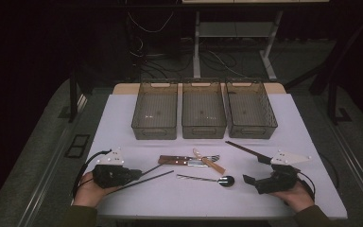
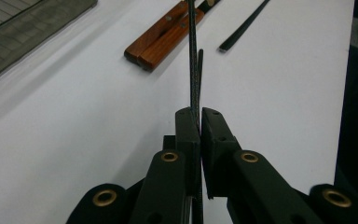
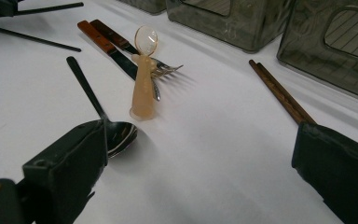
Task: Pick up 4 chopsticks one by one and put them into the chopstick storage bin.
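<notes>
The white counter carries three grey bins along its far edge; the black chopsticks lie low near its left front, long axis slanting from the left tool toward the wood-handled cutlery. That tool is pinched tight on their near ends; lift level, so the far tips do not drag. The right tool stands wide open, empty, beside the black spoon.

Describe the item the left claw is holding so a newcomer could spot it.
Start at the white table, near its front-left corner, where the left claw sits. Clamped in it are black chopsticks, two thin dark rods pointing right. Unlike the brown chopsticks by the right claw, they are black.
</notes>
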